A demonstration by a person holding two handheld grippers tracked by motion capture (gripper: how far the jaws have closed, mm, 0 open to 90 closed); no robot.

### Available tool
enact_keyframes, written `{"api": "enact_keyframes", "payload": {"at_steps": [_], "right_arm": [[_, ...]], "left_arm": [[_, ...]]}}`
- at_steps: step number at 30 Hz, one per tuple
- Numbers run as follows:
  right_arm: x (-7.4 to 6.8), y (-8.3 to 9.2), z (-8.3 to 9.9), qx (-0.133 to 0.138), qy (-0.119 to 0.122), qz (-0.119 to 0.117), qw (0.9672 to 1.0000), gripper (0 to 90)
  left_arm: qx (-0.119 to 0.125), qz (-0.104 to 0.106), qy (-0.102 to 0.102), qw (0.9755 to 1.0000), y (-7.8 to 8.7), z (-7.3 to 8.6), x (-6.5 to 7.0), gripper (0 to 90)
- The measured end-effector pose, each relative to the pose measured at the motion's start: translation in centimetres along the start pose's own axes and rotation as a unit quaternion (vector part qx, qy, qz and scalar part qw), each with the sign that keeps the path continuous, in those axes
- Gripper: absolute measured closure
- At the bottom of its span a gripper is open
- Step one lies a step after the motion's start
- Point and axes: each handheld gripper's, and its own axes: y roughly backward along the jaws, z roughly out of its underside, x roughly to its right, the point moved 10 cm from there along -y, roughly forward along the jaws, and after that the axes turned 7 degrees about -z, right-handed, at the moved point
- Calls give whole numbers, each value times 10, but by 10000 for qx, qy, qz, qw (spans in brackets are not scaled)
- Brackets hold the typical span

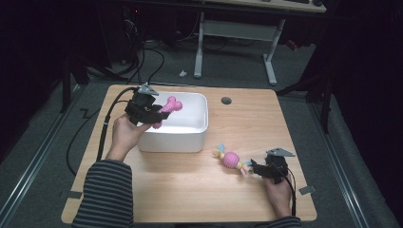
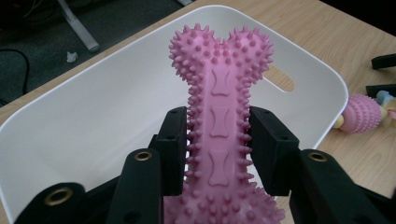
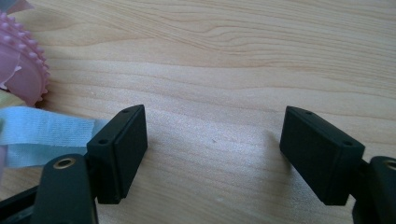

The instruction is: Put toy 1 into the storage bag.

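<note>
A pink spiky bone toy [image 2: 219, 116] is clamped by its shaft between the pads of my left gripper [image 2: 218, 149], which is shut on it. In the high view the left gripper [image 1: 159, 114] holds the bone toy [image 1: 168, 108] over the left end of a white rectangular bin [image 1: 190, 142], whose rim [image 2: 299, 51] curves behind the toy. My right gripper [image 3: 212, 154] stands open low over bare wood, near the table's front right [image 1: 254, 167]. Just to its left lies a pink ball toy with ribbon tails [image 1: 231, 160], its spiked pink body [image 3: 23, 70] and a blue ribbon [image 3: 42, 133] beside the left jaw.
A round cable hole [image 1: 226, 100] sits in the wooden table [image 1: 190, 190] behind the bin. The ball toy [image 2: 362, 114] lies on the wood past the bin's right end. Desk legs and cables stand on the dark floor beyond.
</note>
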Motion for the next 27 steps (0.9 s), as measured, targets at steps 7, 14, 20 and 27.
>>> {"api": "enact_keyframes", "payload": {"at_steps": [7,14,20,27], "right_arm": [[0,0,0,0,0,-1,10000,234],[0,0,0,1,2,1,10000,234],[0,0,0,2,5,3,10000,234],[0,0,0,11,14,-3,10000,234]], "left_arm": [[-122,76,-44,9999,-14,2,4,589],[-166,96,-32,9998,-25,5,6,588],[-262,117,-25,9996,-34,11,8,587],[-341,119,-55,9993,-39,14,9,587]]}}
